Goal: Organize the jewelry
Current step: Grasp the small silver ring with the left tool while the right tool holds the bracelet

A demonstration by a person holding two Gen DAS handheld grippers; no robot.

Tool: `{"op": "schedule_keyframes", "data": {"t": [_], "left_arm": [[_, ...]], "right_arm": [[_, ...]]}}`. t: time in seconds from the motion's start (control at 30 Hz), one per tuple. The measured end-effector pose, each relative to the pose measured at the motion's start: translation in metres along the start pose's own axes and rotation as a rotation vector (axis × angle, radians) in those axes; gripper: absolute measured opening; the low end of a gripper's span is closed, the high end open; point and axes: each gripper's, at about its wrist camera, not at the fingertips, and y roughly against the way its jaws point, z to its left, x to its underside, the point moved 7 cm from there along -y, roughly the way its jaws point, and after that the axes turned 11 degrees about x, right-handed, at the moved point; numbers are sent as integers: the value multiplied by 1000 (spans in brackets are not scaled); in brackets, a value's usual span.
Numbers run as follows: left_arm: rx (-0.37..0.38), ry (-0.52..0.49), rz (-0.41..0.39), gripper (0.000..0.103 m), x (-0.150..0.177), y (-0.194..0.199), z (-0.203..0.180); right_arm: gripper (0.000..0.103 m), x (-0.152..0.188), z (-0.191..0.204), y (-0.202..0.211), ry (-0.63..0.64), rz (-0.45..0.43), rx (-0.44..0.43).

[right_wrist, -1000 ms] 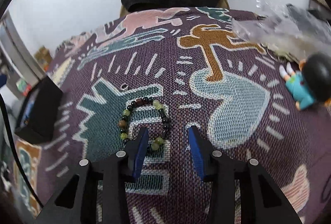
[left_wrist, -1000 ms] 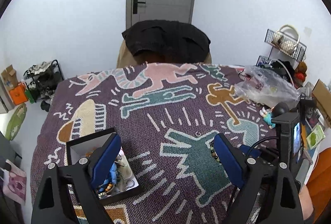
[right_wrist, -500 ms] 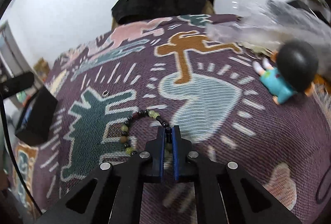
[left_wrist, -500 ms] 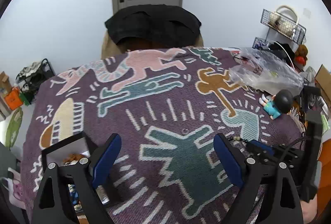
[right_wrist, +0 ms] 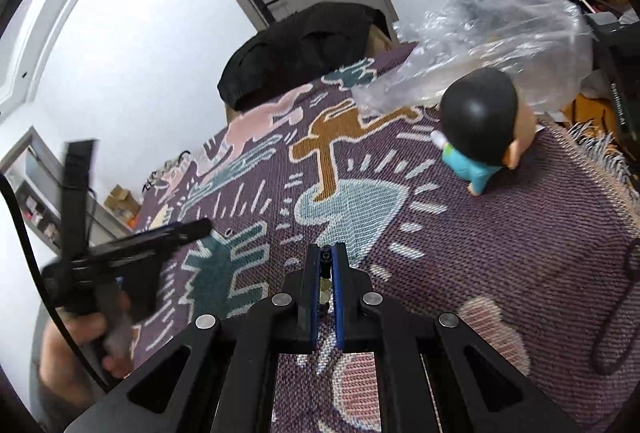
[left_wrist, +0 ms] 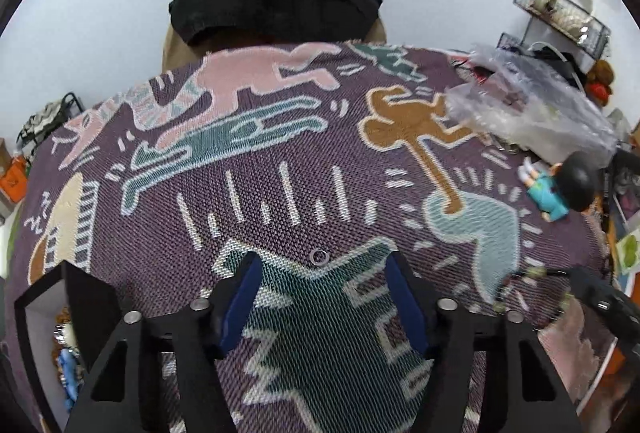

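A small silver ring [left_wrist: 319, 256] lies on the patterned cloth [left_wrist: 280, 161], just beyond my left gripper [left_wrist: 320, 275], which is open with its jaws either side of it. My right gripper [right_wrist: 327, 253] is shut on a beaded bracelet [right_wrist: 325, 287] and holds it lifted above the cloth; the beads show between its blue pads. That bracelet is a blurred string in the left wrist view [left_wrist: 528, 275]. A black jewelry box [left_wrist: 60, 317] with trinkets inside stands open at the left.
A doll with a black head [right_wrist: 482, 131] lies on the cloth at the right, beside a clear plastic bag [left_wrist: 528, 113]. A chair with a black garment [left_wrist: 276, 1] stands behind the table. The left gripper and hand show in the right wrist view [right_wrist: 120, 257].
My right gripper closed on the bracelet, lifted it off the cloth and swung right. My left gripper moved from the box toward the ring and narrowed its jaws.
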Motion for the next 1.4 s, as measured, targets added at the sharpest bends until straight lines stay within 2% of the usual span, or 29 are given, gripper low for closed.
{"op": "schedule_keyframes", "data": {"t": [0.03,0.13,0.4,0.47,0.53,0.77,1.1,1.4], "left_arm": [[9,11,6,52,0,-6,2],[6,32,25,46,-1,-18,6],[-31,30,44,37,3,-36,9],[-45,31,35,30,3,-36,12],[-45,37,35,14,2,-36,14],[0,53,14,13,0,-19,13],[36,53,-74,13,-4,37,11],[46,51,-146,14,3,93,25]], "right_arm": [[7,-1,-1,3,-2,-6,-4],[7,-3,-2,8,-4,-16,-9],[7,-5,-11,14,-18,-24,-13],[7,-4,-13,15,-24,-22,-14],[7,-4,-14,16,-29,-23,-18],[7,-6,-8,21,-27,-32,-26],[7,-6,13,27,-6,-49,-46],[7,-8,39,38,20,-68,-67]]}}
